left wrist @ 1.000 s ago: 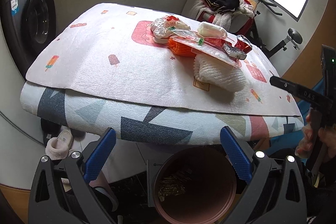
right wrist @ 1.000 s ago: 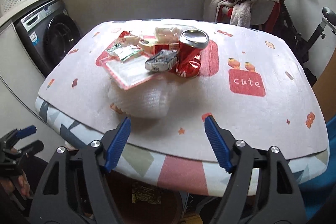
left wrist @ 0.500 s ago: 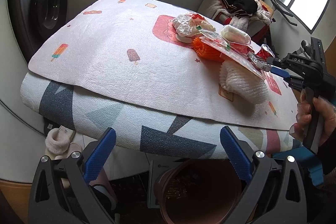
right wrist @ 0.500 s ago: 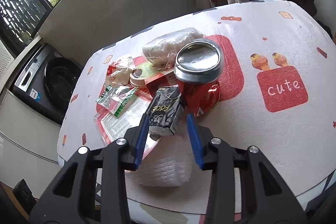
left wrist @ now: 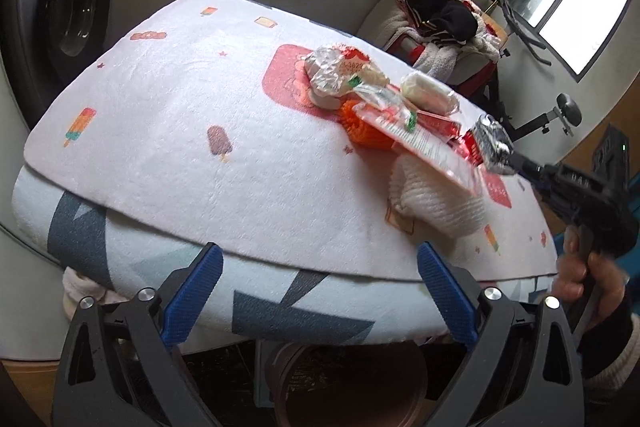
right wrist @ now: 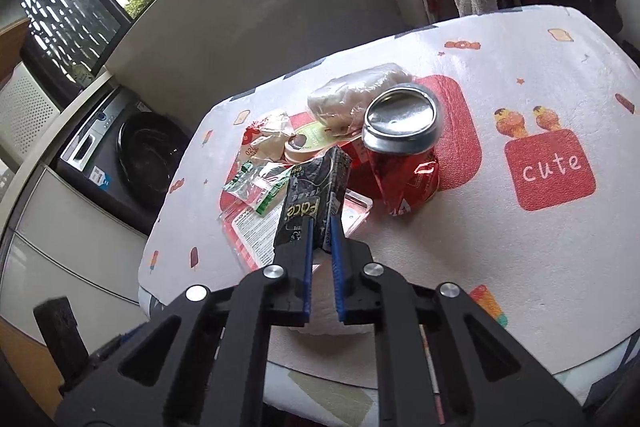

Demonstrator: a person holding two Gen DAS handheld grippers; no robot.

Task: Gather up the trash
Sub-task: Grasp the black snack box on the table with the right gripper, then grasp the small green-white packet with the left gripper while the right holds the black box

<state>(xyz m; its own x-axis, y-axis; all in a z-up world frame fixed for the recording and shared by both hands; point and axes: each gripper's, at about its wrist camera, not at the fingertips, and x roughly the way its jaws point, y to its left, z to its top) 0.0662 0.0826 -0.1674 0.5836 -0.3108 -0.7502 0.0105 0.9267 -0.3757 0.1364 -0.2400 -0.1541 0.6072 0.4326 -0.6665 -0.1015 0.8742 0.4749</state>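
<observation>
The table (left wrist: 168, 131), covered with a printed white cloth, carries nearly all the trash in one heap toward its far right corner as the left wrist view shows it. Below the near edge stands a round brown bin (left wrist: 348, 387), with what looks like some wrappers already in it, so collecting seems barely begun.

In the heap, a white foam net (left wrist: 436, 203) lies nearest the near edge, with a flat red-and-white package (right wrist: 256, 227) over it, a dented red can (right wrist: 404, 167) upright beside that, a clear bag holding something white (right wrist: 360, 95) behind, and crumpled wrappers at the far side.

The right gripper (right wrist: 322, 227) is clamped tight on a small black pack (right wrist: 312, 195), pinched at its lower end above the package. It must still be carried to the bin.

The left gripper (left wrist: 316, 287) hangs off the near edge, empty, its jaws wide but closing slightly.
</observation>
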